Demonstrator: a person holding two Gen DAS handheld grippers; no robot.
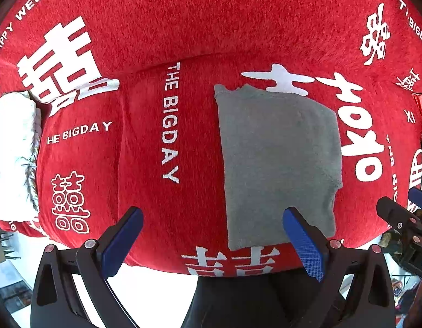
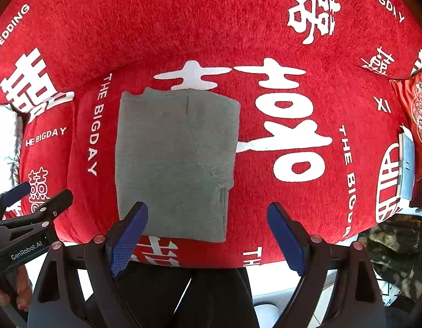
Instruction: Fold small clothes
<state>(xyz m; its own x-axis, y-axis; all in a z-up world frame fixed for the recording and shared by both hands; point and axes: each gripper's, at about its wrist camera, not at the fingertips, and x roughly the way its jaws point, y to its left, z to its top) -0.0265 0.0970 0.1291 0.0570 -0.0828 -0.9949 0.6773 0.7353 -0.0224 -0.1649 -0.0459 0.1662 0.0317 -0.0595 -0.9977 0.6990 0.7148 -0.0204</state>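
Red cover (image 1: 183, 27) bears folded grey cloth (image 2: 172, 164); left gripper (image 1: 213, 235) and right gripper (image 2: 208, 229) gape empty.

Red printed sofa cover (image 1: 183, 27), white fluffy cushion (image 1: 11, 147), embroidered red pillow (image 2: 418, 109)

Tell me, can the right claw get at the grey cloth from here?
Probably yes. The right claw is open and empty, and the folded grey cloth lies flat on the red cover just ahead, with nothing between them. The left claw sits off to the side.
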